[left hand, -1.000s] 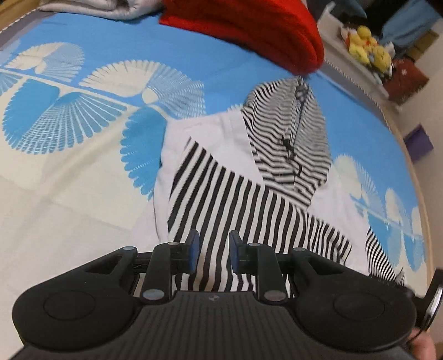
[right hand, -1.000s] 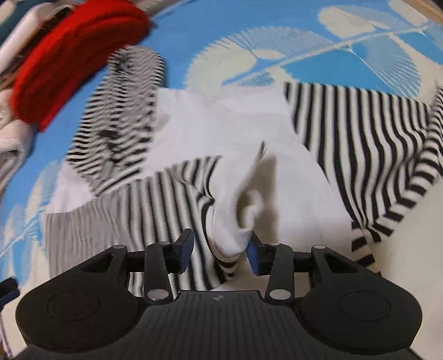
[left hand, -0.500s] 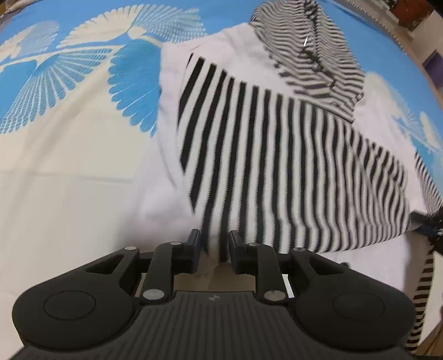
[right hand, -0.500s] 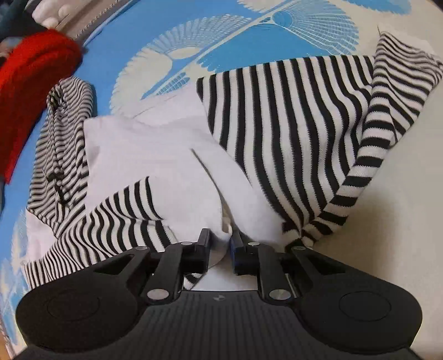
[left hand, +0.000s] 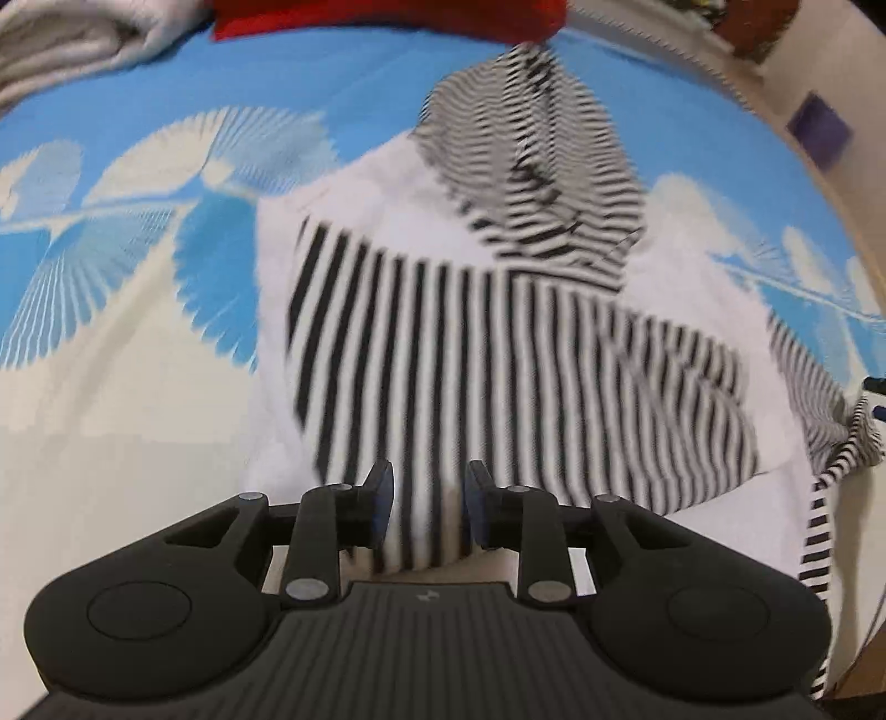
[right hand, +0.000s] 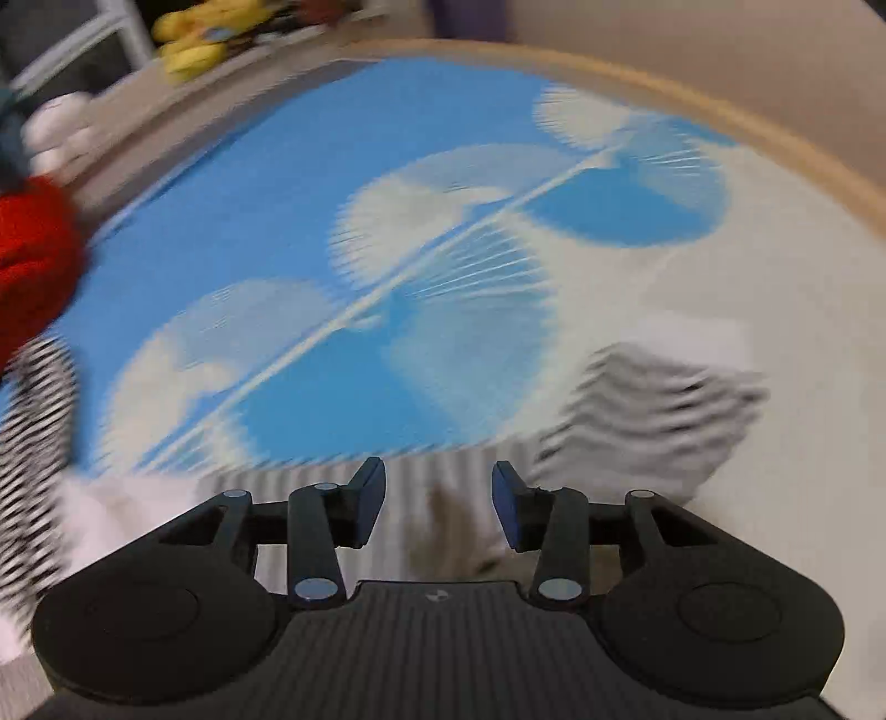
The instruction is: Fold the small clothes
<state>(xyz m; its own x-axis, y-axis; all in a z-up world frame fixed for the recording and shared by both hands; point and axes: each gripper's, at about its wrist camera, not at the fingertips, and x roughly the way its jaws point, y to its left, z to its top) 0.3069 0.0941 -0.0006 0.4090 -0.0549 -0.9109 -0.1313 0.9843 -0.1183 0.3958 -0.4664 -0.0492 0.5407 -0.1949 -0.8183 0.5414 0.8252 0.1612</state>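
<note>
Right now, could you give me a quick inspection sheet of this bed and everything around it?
Surface: blue and cream sheet with a fan-leaf print, on a bed with a wooden edge.
Job's things: black-and-white striped hoodie lying flat, hood at the far end.
Clutter: red garment and a grey cloth beyond the hood.
Grippers: left gripper has its jaws opening, the hoodie's near hem between them; right gripper has its jaws opening over blurred striped fabric.
Cables: nothing seen.
Surroundings: yellow soft toys on a ledge; a purple box.
</note>
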